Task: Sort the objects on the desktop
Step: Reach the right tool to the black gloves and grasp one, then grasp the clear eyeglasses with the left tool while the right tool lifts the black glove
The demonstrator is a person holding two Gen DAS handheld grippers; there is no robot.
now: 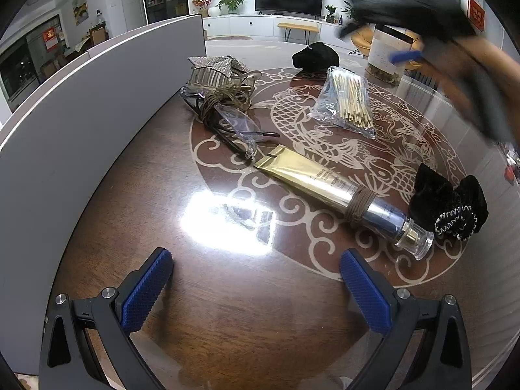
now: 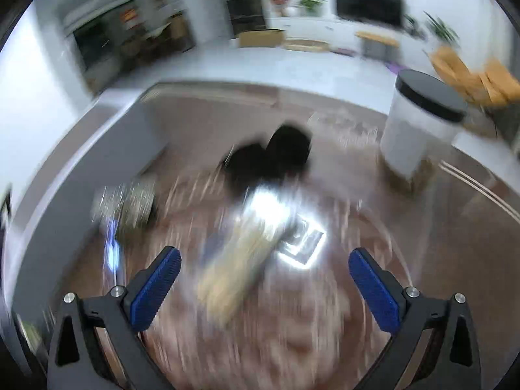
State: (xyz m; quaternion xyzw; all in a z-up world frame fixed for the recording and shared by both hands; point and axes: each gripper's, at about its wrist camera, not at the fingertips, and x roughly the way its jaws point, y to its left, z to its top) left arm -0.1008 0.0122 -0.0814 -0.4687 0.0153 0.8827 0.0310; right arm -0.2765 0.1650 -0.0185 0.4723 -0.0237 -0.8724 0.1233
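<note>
On the brown patterned table lie a gold tube [image 1: 328, 185] wrapped with a hair tie, a black scrunchie [image 1: 448, 201], a bag of cotton swabs [image 1: 349, 100], glasses [image 1: 234, 123], a glittery hair clip [image 1: 217, 68] and another black scrunchie [image 1: 315, 56]. My left gripper [image 1: 256, 279] is open and empty above the near table. My right gripper [image 2: 265, 279] is open and empty, hovering over the swab bag [image 2: 240, 260]; its view is motion-blurred. It also shows blurred in the left wrist view [image 1: 406, 55], high at the right.
A grey box wall [image 1: 97, 113] curves along the left of the table. A white jar with a black lid [image 2: 419, 126] stands at the far right. The far black scrunchie [image 2: 273, 156] and the hair clip [image 2: 130, 204] lie ahead of the right gripper.
</note>
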